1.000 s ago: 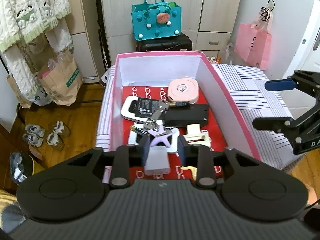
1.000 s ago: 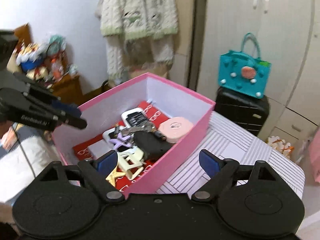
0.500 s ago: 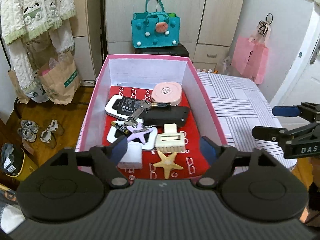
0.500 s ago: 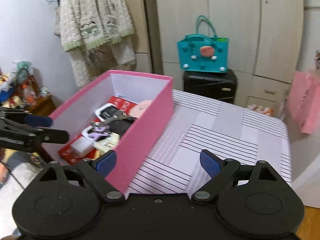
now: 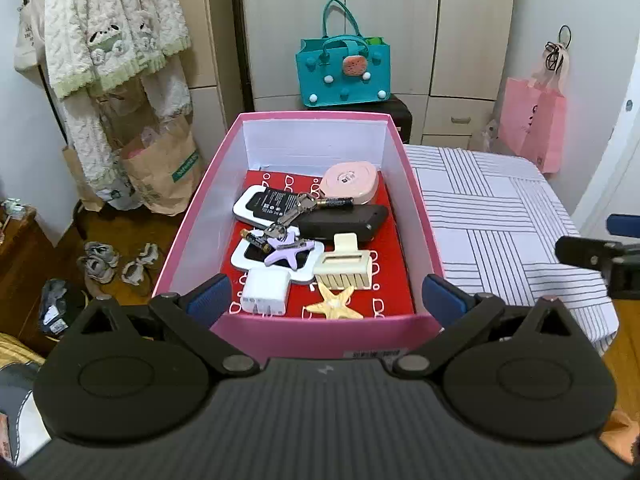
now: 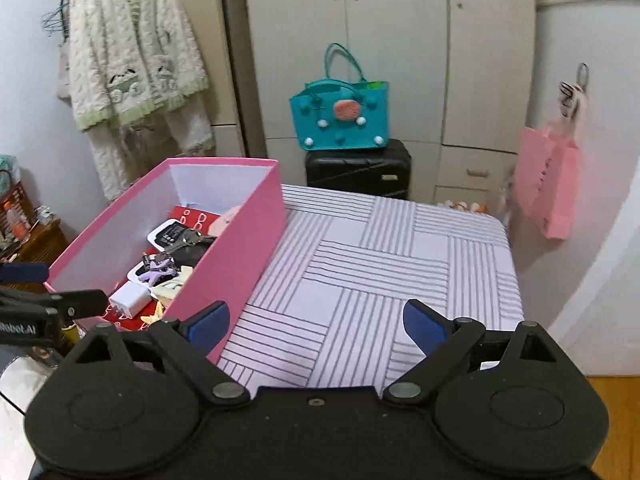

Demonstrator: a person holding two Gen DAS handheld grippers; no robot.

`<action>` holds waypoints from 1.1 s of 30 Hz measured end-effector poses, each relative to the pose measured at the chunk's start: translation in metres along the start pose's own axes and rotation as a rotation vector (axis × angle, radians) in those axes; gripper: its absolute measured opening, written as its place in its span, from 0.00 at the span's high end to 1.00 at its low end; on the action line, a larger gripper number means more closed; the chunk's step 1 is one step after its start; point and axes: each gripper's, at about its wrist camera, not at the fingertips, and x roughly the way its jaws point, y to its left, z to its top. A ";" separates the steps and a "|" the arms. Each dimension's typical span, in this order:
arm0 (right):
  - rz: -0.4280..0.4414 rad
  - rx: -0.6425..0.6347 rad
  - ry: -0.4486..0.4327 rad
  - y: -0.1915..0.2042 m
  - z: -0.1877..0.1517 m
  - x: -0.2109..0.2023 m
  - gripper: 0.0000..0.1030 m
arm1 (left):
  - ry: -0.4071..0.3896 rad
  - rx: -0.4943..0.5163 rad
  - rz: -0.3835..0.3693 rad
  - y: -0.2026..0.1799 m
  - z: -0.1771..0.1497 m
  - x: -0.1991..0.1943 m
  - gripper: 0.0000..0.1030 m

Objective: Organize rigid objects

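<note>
We hold both the left hand-held gripper [image 5: 324,294] and the right hand-held gripper [image 6: 316,322] spread and empty near the pink box [image 5: 320,338], where the white charger [image 5: 265,290] lies inside, so we judge the sorting almost finished.

matt pink cardboard box [image 5: 326,339], striped cloth tablecloth [image 6: 380,264]
</note>
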 end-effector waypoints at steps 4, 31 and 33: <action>-0.038 -0.031 -0.024 0.000 -0.007 -0.012 0.07 | 0.011 -0.010 0.017 -0.010 -0.007 -0.005 0.00; -0.127 -0.066 -0.251 0.010 -0.036 -0.052 0.07 | -0.085 -0.040 0.026 -0.026 -0.037 -0.024 0.00; -0.129 -0.062 -0.259 0.009 -0.038 -0.053 0.07 | -0.087 -0.048 0.026 -0.024 -0.037 -0.023 0.00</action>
